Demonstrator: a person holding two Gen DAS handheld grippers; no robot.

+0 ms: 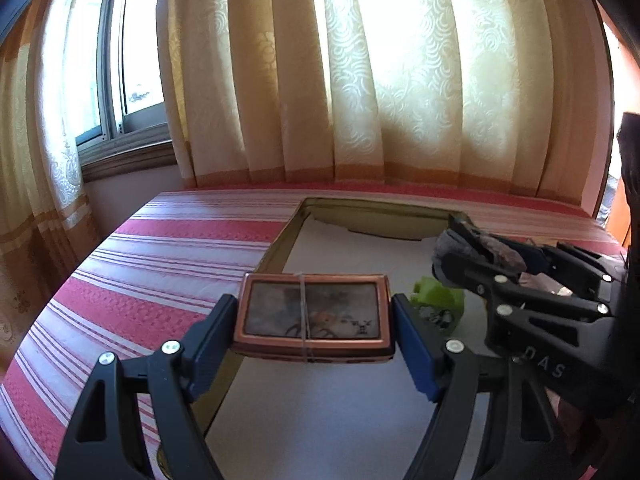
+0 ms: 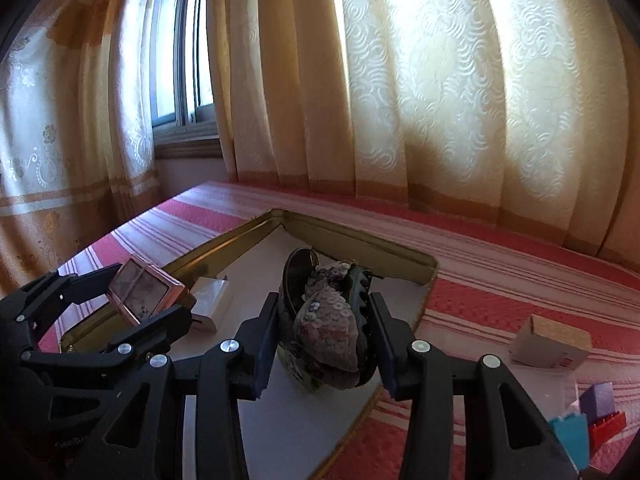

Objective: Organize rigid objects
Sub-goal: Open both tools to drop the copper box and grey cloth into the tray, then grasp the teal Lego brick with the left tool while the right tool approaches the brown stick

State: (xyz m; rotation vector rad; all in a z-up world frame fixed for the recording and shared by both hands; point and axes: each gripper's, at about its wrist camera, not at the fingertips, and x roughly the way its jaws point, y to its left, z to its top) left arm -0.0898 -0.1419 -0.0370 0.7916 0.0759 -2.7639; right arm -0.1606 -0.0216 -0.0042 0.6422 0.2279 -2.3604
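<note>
Left gripper (image 1: 314, 338) clamped on a copper-framed case (image 1: 313, 312), blue pads (image 1: 416, 350) pressed flat to its short ends, held above the near left rim of the gold-edged tray (image 1: 280, 240). Right gripper (image 2: 322, 336) closed about a sequined hair clip (image 2: 328, 320) (toothed edge against the right finger), over the tray's white floor. Farther in, a white box (image 2: 210, 304) on that floor; well right, on the striped cloth (image 2: 500, 296), a small carton (image 2: 552, 342).

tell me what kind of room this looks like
Probably a bedroom at home: a bed with a red striped bedspread runs along patterned cream curtains over a sliding window, with a shallow gold tray on it.
</note>
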